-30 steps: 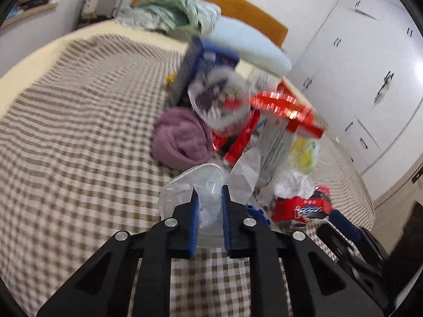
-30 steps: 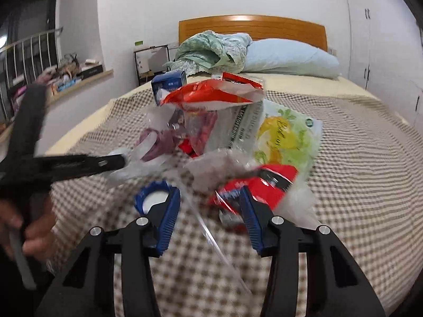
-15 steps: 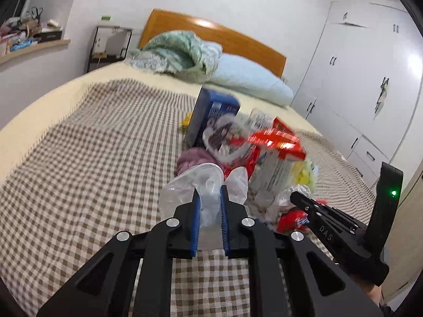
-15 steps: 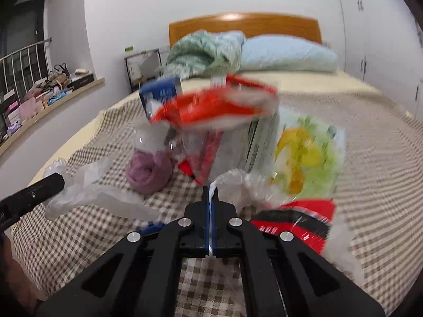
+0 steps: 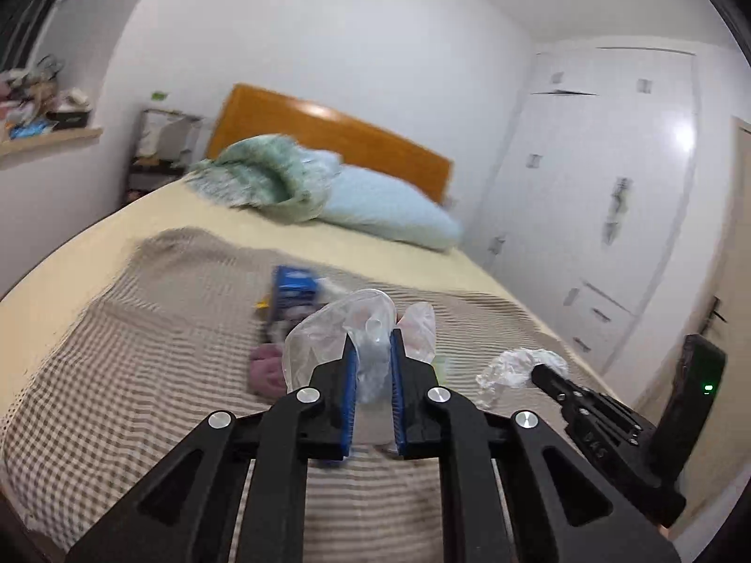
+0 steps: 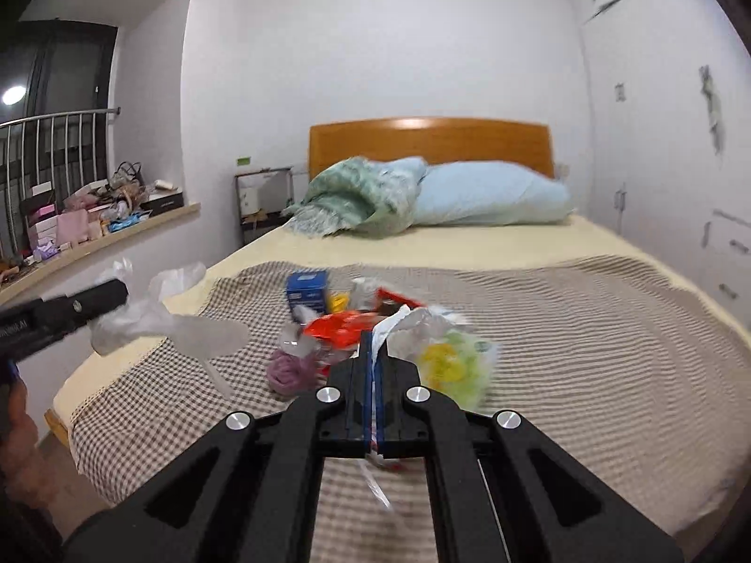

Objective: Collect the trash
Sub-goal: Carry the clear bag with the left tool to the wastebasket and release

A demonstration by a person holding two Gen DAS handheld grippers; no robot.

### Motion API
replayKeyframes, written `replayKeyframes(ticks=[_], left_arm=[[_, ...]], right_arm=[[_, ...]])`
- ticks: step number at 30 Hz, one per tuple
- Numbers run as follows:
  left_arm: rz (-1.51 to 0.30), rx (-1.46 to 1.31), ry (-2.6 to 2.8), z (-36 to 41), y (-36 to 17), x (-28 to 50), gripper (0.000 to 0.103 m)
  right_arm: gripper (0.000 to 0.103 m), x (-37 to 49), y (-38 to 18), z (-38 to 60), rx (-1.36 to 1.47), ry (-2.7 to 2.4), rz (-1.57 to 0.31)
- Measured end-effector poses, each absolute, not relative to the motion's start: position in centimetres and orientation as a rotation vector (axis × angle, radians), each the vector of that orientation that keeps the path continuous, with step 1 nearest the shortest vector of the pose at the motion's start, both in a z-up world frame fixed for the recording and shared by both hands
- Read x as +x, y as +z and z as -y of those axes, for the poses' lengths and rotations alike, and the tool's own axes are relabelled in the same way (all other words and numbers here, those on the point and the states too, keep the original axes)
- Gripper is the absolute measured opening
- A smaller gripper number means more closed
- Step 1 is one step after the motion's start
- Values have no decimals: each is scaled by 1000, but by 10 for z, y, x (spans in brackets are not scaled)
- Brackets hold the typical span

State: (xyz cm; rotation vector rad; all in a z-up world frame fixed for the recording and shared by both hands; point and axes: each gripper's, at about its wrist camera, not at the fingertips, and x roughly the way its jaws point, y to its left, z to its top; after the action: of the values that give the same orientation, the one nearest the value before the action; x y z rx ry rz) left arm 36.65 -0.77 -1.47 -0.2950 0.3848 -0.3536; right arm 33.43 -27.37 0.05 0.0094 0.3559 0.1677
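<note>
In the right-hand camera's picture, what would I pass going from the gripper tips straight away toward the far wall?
right gripper, shut on a clear plastic bag → red wrapper → blue box → bare yellow sheet → light blue pillow → wooden headboard.

My left gripper (image 5: 371,352) is matte black plastic: two angular arms with triangular cut-outs, four round silver screws across the linkage, and blue ribbed pads lining the inner faces of the fingers (image 5: 349,389). My right gripper (image 6: 374,352) is built the same, with black arms, silver screws and thin blue pad edges. From the left camera its handle shows a small green light and faint embossed lettering I cannot read.
</note>
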Motion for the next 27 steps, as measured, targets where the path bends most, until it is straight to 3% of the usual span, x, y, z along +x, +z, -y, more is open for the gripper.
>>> replayKeyframes(ticks=[5,12,18,27], left_arm=[[-406,-242,-487,66,8,322,10],[-614,-235,-767,159,-4,282,10],[-885,-117,-860,248,-80,267,10],[-1325,273,-844,369,-251,273,10]], right_arm=[[1,270,12,326,5,69,-349],[1,183,-11,408,42,-82,-413],[1,135,-87,478,203,-197,-551],[1,113,-246,502,353,-243,-862]])
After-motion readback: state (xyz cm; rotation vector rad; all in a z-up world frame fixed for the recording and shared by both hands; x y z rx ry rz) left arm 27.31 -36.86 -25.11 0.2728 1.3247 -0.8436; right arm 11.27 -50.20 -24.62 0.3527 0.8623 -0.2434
